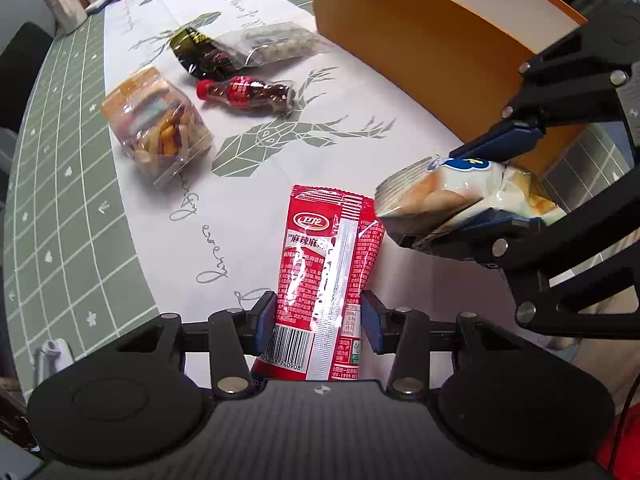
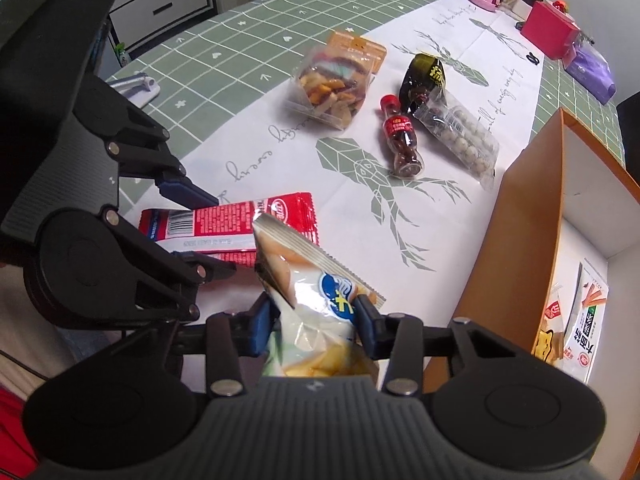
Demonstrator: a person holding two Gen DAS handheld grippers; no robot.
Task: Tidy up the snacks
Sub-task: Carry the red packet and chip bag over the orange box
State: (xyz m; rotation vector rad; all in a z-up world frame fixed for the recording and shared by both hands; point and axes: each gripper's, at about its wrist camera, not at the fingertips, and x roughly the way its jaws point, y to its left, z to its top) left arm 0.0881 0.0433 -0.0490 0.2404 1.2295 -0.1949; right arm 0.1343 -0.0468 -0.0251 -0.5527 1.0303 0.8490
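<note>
The orange box (image 2: 520, 216) stands open at the right edge of the surface (image 1: 80, 184), with a few packets already lying inside it; it looks like the place where the snacks are being gathered. To do this step well, each held packet should probably be lifted above the box wall before it is carried across, and released only once it hangs over the open interior, one tool at a time so the two do not collide.

The right tool (image 2: 316, 322) is clamped on a white chip bag (image 2: 320, 292), its blue pads pinching the bag's middle, so the bag sticks forward and up from between the fingers. The left tool (image 1: 318, 322) is clamped on a red spicy-strip packet (image 1: 328, 256), gripped near its barcode end, the rest reaching forward over the surface. The two packets sit very close, the chip bag's crimped end almost against the red packet's far corner.

Farther off on the surface lie a clear bag of mixed crackers (image 1: 156, 120), a small cola-shaped bottle (image 1: 248, 94), a bag of pale round balls (image 2: 460, 140) and a dark packet (image 2: 422, 76), all untouched.
</note>
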